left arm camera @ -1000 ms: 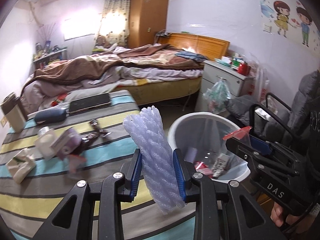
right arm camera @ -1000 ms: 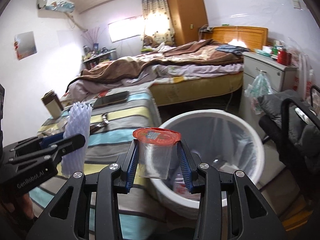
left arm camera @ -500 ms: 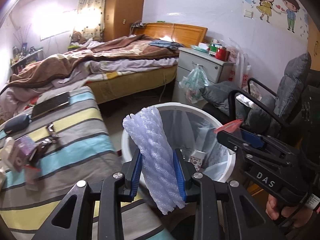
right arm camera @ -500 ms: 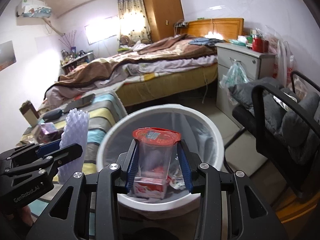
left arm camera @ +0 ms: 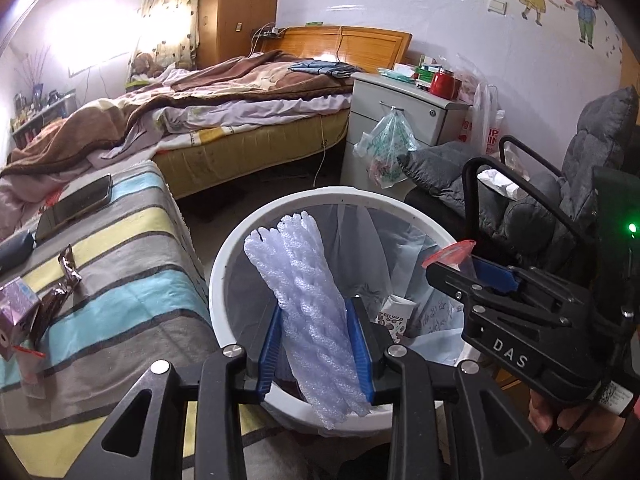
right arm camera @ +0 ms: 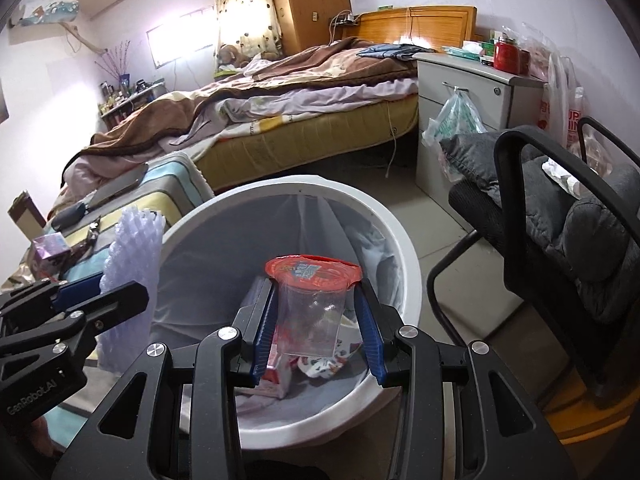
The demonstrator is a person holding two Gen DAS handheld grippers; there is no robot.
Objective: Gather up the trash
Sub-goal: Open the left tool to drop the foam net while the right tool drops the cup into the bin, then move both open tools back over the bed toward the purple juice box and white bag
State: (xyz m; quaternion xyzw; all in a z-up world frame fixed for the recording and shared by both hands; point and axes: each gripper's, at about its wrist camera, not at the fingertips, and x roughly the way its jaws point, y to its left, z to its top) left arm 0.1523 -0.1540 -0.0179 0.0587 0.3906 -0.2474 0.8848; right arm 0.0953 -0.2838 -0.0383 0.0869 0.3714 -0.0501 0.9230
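Bedroom clutter is filling the background: an unmade bed [left arm camera: 224, 92] with brown blankets, a wooden wardrobe and a grey drawer unit. On the left, a striped cloth surface [left arm camera: 120, 280] is carrying a phone [left arm camera: 76, 206], a dark crinkled wrapper [left arm camera: 60, 288] and a small purple box [left arm camera: 16, 304].

Beside it, a round white trash bin [left arm camera: 224, 272] with a thin grey liner is sitting on the floor, already holding cartons and papers. The left claw [left arm camera: 316, 344] is hanging over the bin's near edge, its blue pads [left arm camera: 270, 344] beginning to ease apart around a soft, ribbed white foam net sleeve [left arm camera: 304, 300], which is standing tilted between them.

To the right, the right claw [right arm camera: 316, 328] is gripping a clear, thin-walled plastic cup [right arm camera: 310, 316] with a red foil lid, directly above the bin's mouth.

For a clean drop, both pieces look best released well inside the rim; the springy foam may cling to a pad or bounce, so opening wide seems wise.
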